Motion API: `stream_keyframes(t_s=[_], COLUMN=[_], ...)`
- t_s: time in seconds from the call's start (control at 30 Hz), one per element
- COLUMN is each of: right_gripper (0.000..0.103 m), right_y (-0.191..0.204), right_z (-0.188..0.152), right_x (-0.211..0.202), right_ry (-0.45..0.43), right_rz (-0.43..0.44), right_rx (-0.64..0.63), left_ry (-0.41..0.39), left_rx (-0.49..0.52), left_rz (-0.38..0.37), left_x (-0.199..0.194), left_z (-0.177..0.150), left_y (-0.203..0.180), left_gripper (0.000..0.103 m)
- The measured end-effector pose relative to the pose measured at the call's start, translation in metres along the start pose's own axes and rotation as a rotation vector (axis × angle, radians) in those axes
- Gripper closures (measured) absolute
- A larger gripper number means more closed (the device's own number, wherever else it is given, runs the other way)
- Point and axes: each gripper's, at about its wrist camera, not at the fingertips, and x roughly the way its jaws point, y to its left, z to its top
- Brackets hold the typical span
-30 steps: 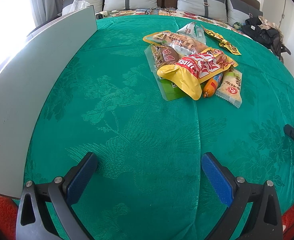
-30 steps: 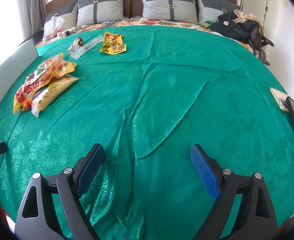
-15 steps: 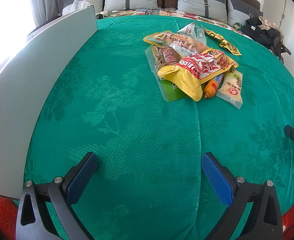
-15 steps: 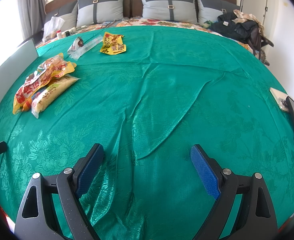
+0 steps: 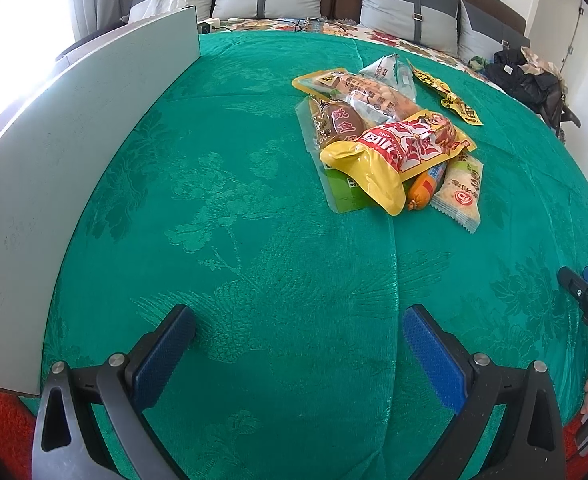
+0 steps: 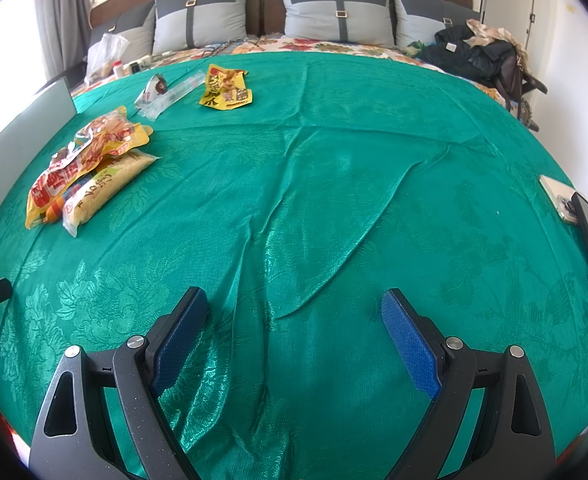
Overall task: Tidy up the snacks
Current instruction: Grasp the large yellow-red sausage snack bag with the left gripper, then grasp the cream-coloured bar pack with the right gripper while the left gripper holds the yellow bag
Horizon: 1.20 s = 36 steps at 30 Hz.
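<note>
Only the right wrist view shows a phone [image 6: 559,199] (half cut off); left gripper [image 5: 298,332] and right gripper [image 6: 294,316] gape empty near the snack pile [image 5: 390,148].

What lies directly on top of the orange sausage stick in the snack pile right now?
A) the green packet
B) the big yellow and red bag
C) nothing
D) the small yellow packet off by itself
B: the big yellow and red bag overlaps the upper end of the orange sausage stick.
</note>
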Motion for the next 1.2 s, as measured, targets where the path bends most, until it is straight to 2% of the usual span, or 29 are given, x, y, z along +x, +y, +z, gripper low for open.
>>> stream_keyframes(t_s=[0.1,0.23,0.33,0.4,0.47,0.57,0.63,0.7,0.73,0.8,0.87,0.93,0.97,1.03,1.1,1.2], right_gripper=[0.011,0.011,0.011,0.011,0.011,0.011,0.011,0.011,0.011,0.011,0.011,0.011,0.011,0.011,0.011,0.011], right_y=[0.0,0.0,0.0,0.0,0.0,0.0,0.0,0.0,0.0,-0.001,-0.001,-0.001,-0.001,-0.001,-0.001,-0.001], right_z=[0.0,0.0,0.0,-0.001,-0.001,0.0,-0.001,-0.001,-0.001,-0.001,0.0,-0.001,0.0,0.0,0.001,0.0], right_x=[0.0,0.0,0.0,0.0,0.0,0.0,0.0,0.0,0.0,0.0,0.001,0.001,0.001,0.003,0.003,0.002], right_ry=[-0.001,-0.001,-0.001,-0.001,-0.001,-0.001,-0.002,-0.002,-0.002,-0.003,-0.003,-0.003,-0.002,-0.001,-0.001,-0.002], right_rz=[0.0,0.0,0.0,-0.001,-0.001,0.0,0.0,0.0,0.0,0.0,0.001,0.001,0.001,0.002,0.002,0.001], right_rx=[0.0,0.0,0.0,0.001,0.001,0.001,0.001,0.001,0.001,0.0,0.001,0.001,0.001,0.001,0.001,0.002], left_ry=[-0.005,-0.025,-0.006,0.014,0.032,0.049,0.079,0.15,0.197,0.239,0.242,0.228,0.224,0.21,0.187,0.147], left_rx=[-0.014,-0.048,-0.014,0.056,0.182,0.377,0.451,0.483,0.485,0.425,0.397,0.384,0.334,0.186,0.044,-0.06], left_rz=[-0.056,-0.187,-0.214,-0.216,-0.219,-0.161,-0.135,-0.12,-0.117,-0.19,-0.209,-0.187,-0.198,-0.274,-0.329,-0.362], left_x=[-0.011,-0.031,-0.029,-0.022,-0.011,0.014,0.035,0.06,0.071,0.076,0.073,0.068,0.064,0.05,0.028,0.001], left_z=[0.019,0.057,0.082,0.097,0.112,0.127,0.133,0.137,0.137,0.141,0.144,0.142,0.142,0.14,0.129,0.105], left_y=[0.003,0.012,0.009,-0.007,-0.033,-0.076,-0.098,-0.112,-0.115,-0.11,-0.107,-0.101,-0.092,-0.067,-0.039,-0.004], left_gripper=[0.001,0.001,0.001,0.003,0.008,0.01,0.01,0.012,0.017,0.045,0.056,0.057,0.058,0.064,0.064,0.064])
